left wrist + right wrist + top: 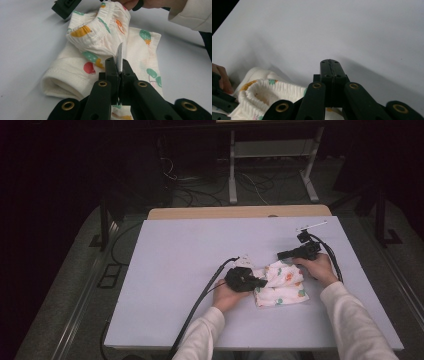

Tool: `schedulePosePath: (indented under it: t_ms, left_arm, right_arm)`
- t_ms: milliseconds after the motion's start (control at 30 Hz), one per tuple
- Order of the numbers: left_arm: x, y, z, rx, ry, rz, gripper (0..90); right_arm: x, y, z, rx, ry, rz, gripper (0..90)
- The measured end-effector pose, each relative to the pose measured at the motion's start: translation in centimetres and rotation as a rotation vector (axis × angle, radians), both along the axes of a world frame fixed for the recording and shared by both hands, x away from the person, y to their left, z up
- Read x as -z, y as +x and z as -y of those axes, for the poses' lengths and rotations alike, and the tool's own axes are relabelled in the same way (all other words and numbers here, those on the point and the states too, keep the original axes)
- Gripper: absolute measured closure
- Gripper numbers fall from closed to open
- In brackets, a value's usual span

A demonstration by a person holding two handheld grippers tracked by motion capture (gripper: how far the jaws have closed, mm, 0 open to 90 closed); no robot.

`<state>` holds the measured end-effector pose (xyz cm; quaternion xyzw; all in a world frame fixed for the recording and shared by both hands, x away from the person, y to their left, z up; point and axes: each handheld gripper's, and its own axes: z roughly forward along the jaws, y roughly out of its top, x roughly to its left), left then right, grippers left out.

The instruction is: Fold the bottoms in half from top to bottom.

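Observation:
A small white garment [282,287] printed with orange, green and red shapes lies crumpled right of the middle of the pale table [180,250]. My left gripper [261,282] lies at its left edge, and in the left gripper view its jaws [119,63] are shut on a thin white strip of the garment [75,72]. The ribbed elastic waistband [100,27] bunches up behind. My right gripper [281,255] sits just beyond the garment's far edge and points left. In the right gripper view it [330,62] is shut, nothing shows between its jaws, and the waistband [269,92] lies below it to the left.
A thin white strip [311,225] lies near the table's far right corner. A black cable [200,297] trails from the left gripper over the front edge; another [332,257] loops by the right hand. A white frame [232,175] and cables stand on the floor beyond.

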<state>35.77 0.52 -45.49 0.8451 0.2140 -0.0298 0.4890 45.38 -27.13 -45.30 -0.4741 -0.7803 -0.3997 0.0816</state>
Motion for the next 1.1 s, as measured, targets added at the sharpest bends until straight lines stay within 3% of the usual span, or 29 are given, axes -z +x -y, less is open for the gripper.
schedulePosePath:
  t_ms: [333,467,733,933,1100]
  left_arm:
    - [0.2,-0.1,-0.2,0.003,-0.011,-0.009,85.4]
    - [0.1,-0.3,-0.3,0.01,-0.017,-0.001,75.7]
    - [-0.2,-0.7,-0.5,-0.04,-0.039,0.02,52.6]
    - [-0.6,-0.5,-1.1,-0.085,-0.037,0.025,41.9]
    - [-0.9,-0.3,-1.5,-0.11,-0.073,0.006,35.9]
  right_arm:
    - [0.4,-0.2,-0.3,-0.035,0.026,-0.057,89.0]
    - [0.3,-0.4,-0.1,-0.045,0.054,-0.082,89.0]
    - [0.4,-1.0,-0.3,-0.071,0.082,-0.112,89.0]
    - [0.4,-1.4,-0.3,-0.082,0.097,-0.121,89.0]
    - [0.0,-1.9,-0.1,-0.093,0.11,-0.126,89.0]
